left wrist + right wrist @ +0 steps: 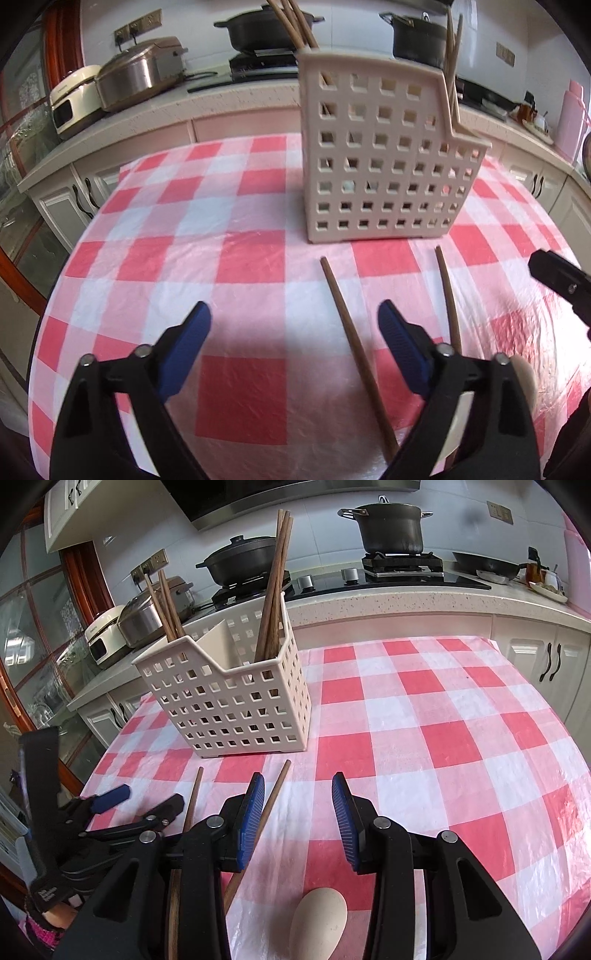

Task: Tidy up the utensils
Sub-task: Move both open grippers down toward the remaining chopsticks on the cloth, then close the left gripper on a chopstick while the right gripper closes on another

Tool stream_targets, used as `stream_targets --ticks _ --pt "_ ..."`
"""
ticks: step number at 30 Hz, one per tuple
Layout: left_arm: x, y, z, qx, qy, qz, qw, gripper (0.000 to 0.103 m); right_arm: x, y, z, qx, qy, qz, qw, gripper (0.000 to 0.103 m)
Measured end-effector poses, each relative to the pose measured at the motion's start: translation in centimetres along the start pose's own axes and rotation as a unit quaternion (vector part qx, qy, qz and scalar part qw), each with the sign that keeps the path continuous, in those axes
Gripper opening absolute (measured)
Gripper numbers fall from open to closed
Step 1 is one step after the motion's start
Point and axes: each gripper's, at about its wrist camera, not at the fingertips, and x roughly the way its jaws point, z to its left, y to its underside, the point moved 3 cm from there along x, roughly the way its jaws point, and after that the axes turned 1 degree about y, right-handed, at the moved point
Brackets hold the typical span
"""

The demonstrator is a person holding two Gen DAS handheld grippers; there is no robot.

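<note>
On tablecloth [243, 266]: two chopsticks [354, 339] lie lengthwise, tips toward basket [384, 155] | both grippers' fingers [192, 332] apart, empty

Two chopsticks [354, 354] lie on the table [243, 280] before the basket [380, 155].
</note>
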Motion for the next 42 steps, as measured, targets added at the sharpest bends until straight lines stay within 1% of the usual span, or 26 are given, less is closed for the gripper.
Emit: stream_targets --ticks 1,3,4,5,8,13,15,16,18,21,23,27,31,37,40,42 --pt "0.3 0.1 -0.2 0.002 0.001 0.006 1.0000 0.077 0.0 0.0 -0.1 0.000 0.000 0.000 1.000 0.038" --pt "0.9 0.3 -0.5 0.003 0.007 0.018 0.9998 0.063 0.0 -0.1 -0.3 0.000 0.002 0.000 1.000 0.038" --pt "1.2 0.4 -0.6 0.003 0.011 0.025 0.9996 0.061 0.1 -0.1 -0.3 0.000 0.002 0.001 1.000 0.038" --pt "1.4 0.5 -0.7 0.004 0.013 0.029 0.9995 0.059 0.2 -0.1 -0.5 -0.001 0.004 0.002 1.000 0.038" --pt "1.9 0.9 -1.1 0.008 0.010 0.034 0.9993 0.059 0.9 -0.1 -0.7 -0.003 0.009 0.016 1.000 0.038" --pt "1.9 1.0 -1.4 0.022 0.015 0.036 0.9990 0.051 2.0 -0.1 -0.1 -0.019 0.012 0.041 0.999 0.038" --pt "1.8 1.0 -1.5 0.026 0.023 0.038 0.9987 0.042 2.4 -0.1 0.6 -0.028 0.014 0.050 0.998 0.038" --pt "1.7 1.0 -1.5 0.029 0.028 0.040 0.9984 0.040 2.5 0.0 0.8 -0.031 0.015 0.054 0.998 0.038" --pt "1.6 1.1 -1.6 0.035 0.033 0.041 0.9980 0.029 2.8 0.3 1.5 -0.037 0.015 0.061 0.997 0.038" --pt "1.2 1.5 -1.4 0.039 0.039 0.039 0.9977 0.022 3.3 0.6 2.2 -0.041 0.017 0.070 0.997 0.038" --pt "1.1 1.7 -0.9 0.038 0.042 0.037 0.9977 0.013 3.6 0.9 2.6 -0.041 0.019 0.078 0.996 0.038" --pt "0.8 1.9 0.6 0.022 0.064 0.036 0.9971 0.010 4.5 1.2 3.2 -0.040 0.031 0.094 0.994 0.038" --pt "0.8 1.9 1.3 0.012 0.081 0.037 0.9959 0.009 5.6 1.6 4.0 -0.046 0.044 0.113 0.992 0.038" --pt "0.9 1.6 1.8 -0.002 0.088 0.041 0.9953 0.009 7.1 2.0 4.9 -0.065 0.068 0.133 0.987 0.038" --pt "1.0 1.5 1.8 0.002 0.087 0.041 0.9954 0.009 7.4 2.2 5.1 -0.075 0.078 0.133 0.985 0.037" --pt "1.0 1.5 1.9 0.002 0.087 0.040 0.9954 0.009 7.4 2.3 5.2 -0.085 0.088 0.130 0.984 0.029"
